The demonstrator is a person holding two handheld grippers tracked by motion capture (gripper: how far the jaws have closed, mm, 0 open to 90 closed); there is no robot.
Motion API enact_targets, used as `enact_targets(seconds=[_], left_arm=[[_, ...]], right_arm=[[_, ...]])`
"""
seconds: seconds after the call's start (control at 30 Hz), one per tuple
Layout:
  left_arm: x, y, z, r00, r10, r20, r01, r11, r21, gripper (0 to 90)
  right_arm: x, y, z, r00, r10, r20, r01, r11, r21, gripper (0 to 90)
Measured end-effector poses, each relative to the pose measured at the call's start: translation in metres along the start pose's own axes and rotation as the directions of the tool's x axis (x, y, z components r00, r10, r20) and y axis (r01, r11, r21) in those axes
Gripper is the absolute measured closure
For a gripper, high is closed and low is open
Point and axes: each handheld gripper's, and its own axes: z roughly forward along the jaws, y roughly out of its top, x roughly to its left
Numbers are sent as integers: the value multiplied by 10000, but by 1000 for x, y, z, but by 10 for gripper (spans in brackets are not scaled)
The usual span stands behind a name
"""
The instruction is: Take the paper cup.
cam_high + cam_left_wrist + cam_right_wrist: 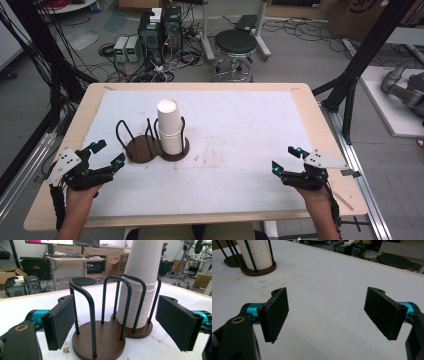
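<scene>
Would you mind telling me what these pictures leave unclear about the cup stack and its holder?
- Cup stack: its top is cut off by the upper edge in the left gripper view, and also in the right gripper view.
- Number of cups: the rims are too fine and blurred to count.
- Inside of the top cup: washed out white in the high view.
- Holder: the cups hide the floor of its right compartment.

— What colour are the cups?
— The paper cup stack is plain white, ribbed with fine rim lines low down.
— And the holder?
— The cup holder has a dark brown base and black wire loops.
— The table?
— The table is pale wood under a white sheet, faintly smudged brown.
— The grippers?
— The left gripper and right gripper are black with teal accents.
</scene>
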Motion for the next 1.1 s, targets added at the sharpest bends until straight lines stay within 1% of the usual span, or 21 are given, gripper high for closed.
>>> enact_targets(seconds=[0.03,0.2,0.23,0.3,0.33,0.43,0.47,0.53,0.57,0.6,0.63,0.7,0.73,0.77,0.83,0.87,0.93,0.97,1.03,1.07,1.1], left_arm=[[0,0,0,10000,0,0,0,10000,0,164],[-1,1,3,10000,-71,49,71,10000,-43,167],[-1,1,3,10000,-71,49,71,10000,-43,167],[-4,1,4,9999,-73,85,74,10000,-48,167],[-5,2,4,9999,16,158,-16,10000,-30,167],[-6,4,5,9997,53,233,-51,10000,-73,167],[-8,6,7,9992,134,382,-130,9999,-109,168],[-8,7,8,9987,191,479,-188,9998,-68,167],[-10,8,11,9975,187,675,-187,9998,-14,168],[-10,8,11,9975,187,675,-187,9998,-14,167],[-13,10,14,9958,182,898,-184,9998,13,167],[-14,11,15,9949,161,992,-166,9999,37,167],[-16,18,20,9927,39,1204,-40,10000,9,167],[-16,18,20,9927,39,1204,-40,10000,9,167],[-16,27,27,9880,-217,1527,214,9998,36,167],[-17,35,34,9828,-355,1813,323,9993,206,167],[-19,46,43,9809,-369,1910,314,9990,318,167],[-19,46,43,9809,-369,1910,314,9990,318,167],[-23,57,53,9774,-318,2088,260,9992,303,165],[-24,65,61,9761,-261,2155,169,9989,445,162],[-24,65,61,9761,-261,2155,169,9989,445,161]], right_arm=[[0,0,0,10000,84,-11,-84,10000,-17,202],[-2,-1,1,10000,29,-35,-30,9999,-96,202],[-2,-2,1,9999,146,-73,-146,9999,-43,202],[-2,-3,0,9999,129,-65,-129,9999,-39,202],[-2,-3,-1,9999,87,-72,-88,9999,-73,202],[-1,-2,-3,9998,173,-63,-174,9998,-109,202],[-1,-2,-3,9998,193,-81,-194,9997,-118,202],[0,-1,-2,9999,86,-95,-87,9999,-87,202],[0,-1,-2,9999,79,-132,-79,10000,-47,202],[1,-1,-2,9999,83,-109,-83,10000,-39,202],[2,-1,-2,9999,59,-134,-60,10000,-26,202],[2,0,-2,9999,60,-156,-60,10000,-11,202],[4,0,-3,9999,53,-91,-53,10000,-15,202],[4,0,-3,9999,53,-91,-53,10000,-15,202],[5,1,-3,9999,51,-103,-51,10000,-50,202],[5,2,-4,10000,11,-90,-12,10000,-86,202],[6,3,-3,10000,-1,-93,0,10000,-87,202],[6,3,-3,10000,-1,-93,0,10000,-87,202],[6,2,-2,9999,23,-117,-23,10000,-45,202],[6,2,-2,9999,19,-134,-18,10000,32,202],[6,2,-2,9999,19,-134,-18,10000,32,202]])
